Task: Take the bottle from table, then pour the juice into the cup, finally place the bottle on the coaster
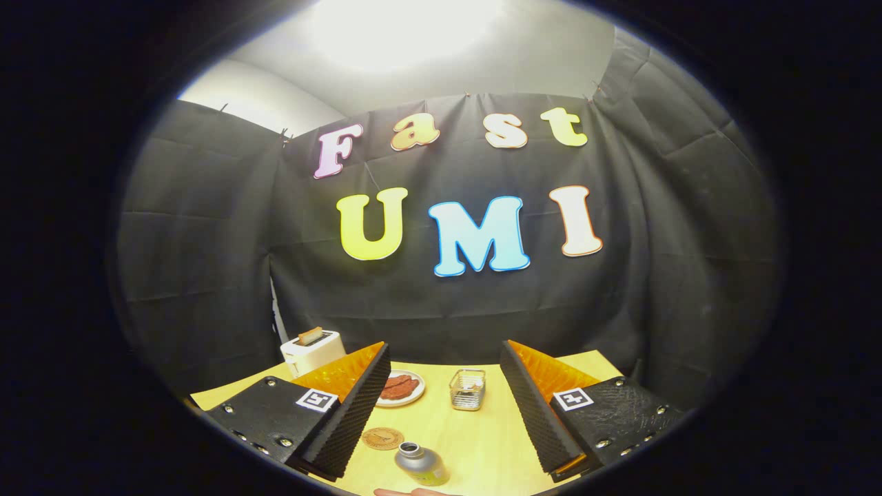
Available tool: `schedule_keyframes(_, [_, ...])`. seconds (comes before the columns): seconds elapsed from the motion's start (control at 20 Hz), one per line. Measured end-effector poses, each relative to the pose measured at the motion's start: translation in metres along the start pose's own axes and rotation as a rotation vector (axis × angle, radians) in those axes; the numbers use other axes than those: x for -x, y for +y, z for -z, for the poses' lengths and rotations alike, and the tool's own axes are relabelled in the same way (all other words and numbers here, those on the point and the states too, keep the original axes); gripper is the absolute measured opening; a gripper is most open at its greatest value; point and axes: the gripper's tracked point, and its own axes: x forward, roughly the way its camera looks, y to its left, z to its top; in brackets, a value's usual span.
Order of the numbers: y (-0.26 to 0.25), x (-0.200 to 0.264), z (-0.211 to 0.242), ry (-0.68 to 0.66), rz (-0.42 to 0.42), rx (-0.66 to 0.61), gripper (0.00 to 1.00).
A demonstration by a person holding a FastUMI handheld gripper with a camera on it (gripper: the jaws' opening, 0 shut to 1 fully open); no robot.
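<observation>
The counter is seen beyond the jaws; the gripper is held wide open, nothing gripped. The bottle stands between the jaws, low and near; judged rigid, smooth, probably slippery, best taken mid-body below the neck. The cup sits ahead between the jaws, the coaster beside the left one.

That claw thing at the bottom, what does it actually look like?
The claw has two wedge-shaped fingers with black ribbed inner pads and translucent orange upper faces. Each sits on a black plate with silver screws and a small square black-and-white marker.
</observation>
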Motion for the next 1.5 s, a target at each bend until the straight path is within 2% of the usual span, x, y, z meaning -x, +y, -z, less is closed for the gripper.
schedule_keyframes(0.25, [0.012,-0.008,0.035,-0.039,-0.012,-0.038,0.98])
schedule_keyframes(0.7, [0.026,-0.034,0.124,-0.008,0.006,-0.02,0.98])
schedule_keyframes(1.1, [0.024,-0.049,0.196,0.029,0.056,-0.013,0.98])
schedule_keyframes(1.35, [0.024,-0.064,0.233,0.082,0.052,-0.044,0.98])
schedule_keyframes(1.5, [0.016,-0.066,0.247,0.095,0.099,-0.041,0.98])
